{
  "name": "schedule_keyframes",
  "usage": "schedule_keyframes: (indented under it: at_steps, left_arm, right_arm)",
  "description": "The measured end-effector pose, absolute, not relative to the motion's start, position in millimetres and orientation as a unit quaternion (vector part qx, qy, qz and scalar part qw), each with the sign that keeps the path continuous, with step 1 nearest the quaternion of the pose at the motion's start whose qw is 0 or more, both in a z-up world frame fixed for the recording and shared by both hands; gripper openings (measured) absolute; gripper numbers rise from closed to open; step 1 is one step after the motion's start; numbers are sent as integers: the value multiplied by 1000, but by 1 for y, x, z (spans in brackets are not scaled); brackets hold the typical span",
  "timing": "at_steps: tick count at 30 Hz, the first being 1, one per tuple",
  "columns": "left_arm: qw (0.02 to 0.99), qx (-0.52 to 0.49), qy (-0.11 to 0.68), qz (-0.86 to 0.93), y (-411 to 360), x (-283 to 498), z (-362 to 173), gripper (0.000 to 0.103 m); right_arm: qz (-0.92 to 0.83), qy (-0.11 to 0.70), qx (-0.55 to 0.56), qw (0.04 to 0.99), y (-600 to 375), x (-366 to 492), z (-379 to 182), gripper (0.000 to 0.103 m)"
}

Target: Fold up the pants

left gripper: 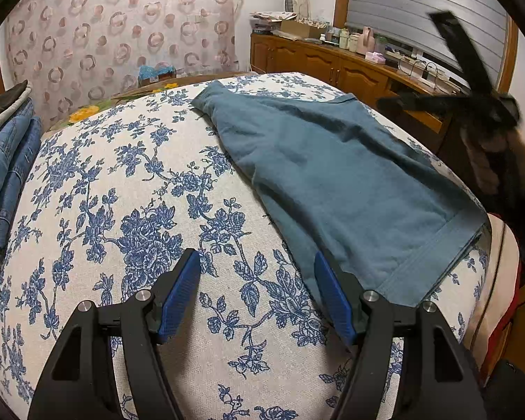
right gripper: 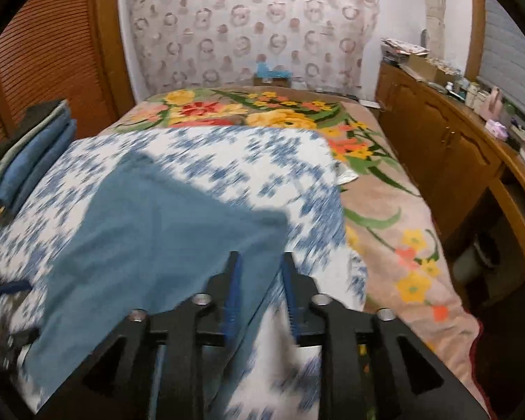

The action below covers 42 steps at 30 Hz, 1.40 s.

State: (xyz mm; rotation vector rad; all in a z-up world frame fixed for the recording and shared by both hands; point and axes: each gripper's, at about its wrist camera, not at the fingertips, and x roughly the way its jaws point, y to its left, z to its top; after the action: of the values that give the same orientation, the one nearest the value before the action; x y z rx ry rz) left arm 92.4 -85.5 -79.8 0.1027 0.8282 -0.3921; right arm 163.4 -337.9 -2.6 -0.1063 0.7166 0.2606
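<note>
**Loose edges, empty jaws: the fold can slip before you grip**

Nearest to you, your left gripper [left gripper: 257, 292] hovers low over the floral bedspread [left gripper: 129, 182], its jaws wide apart and holding nothing. One blue pad sits just beside the near edge of the pants [left gripper: 332, 175]. If you close here, you risk pinching bedspread along with the fabric, or catching only the top layer, so the fold drags crooked.

The pants lie flat on the bed, already doubled, the hem towards your right. Your right gripper [right gripper: 260, 288] hangs above their near corner, jaws a narrow gap apart and clamped on nothing. Its view is motion-blurred; a fast move could ruffle the cloth.

Farther off, a stack of folded jeans [left gripper: 7, 175] sits at the bed's left edge.
</note>
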Motion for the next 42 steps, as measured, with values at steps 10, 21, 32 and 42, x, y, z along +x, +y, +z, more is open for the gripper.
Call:
schedule_keyframes:
  at_steps: [10,21,32,42]
  left_arm:
    - [898,35,385,-209,-79,84,-64,69]
    - [880,40,402,-249,-104,85,-69,34]
    - [882,26,396,-254,-103,81,-68,5]
    - [895,13,378,-238,-74,69,-56,1]
  right_arm:
    - [141,344,-41,927,-348,61,-10,38]
    - [130,339,-37,931,-348,23,-18,38]
    - [136,349,-16,927,-348,21,-27,38]
    - [141,346,-10,928,-349,13,-26,38]
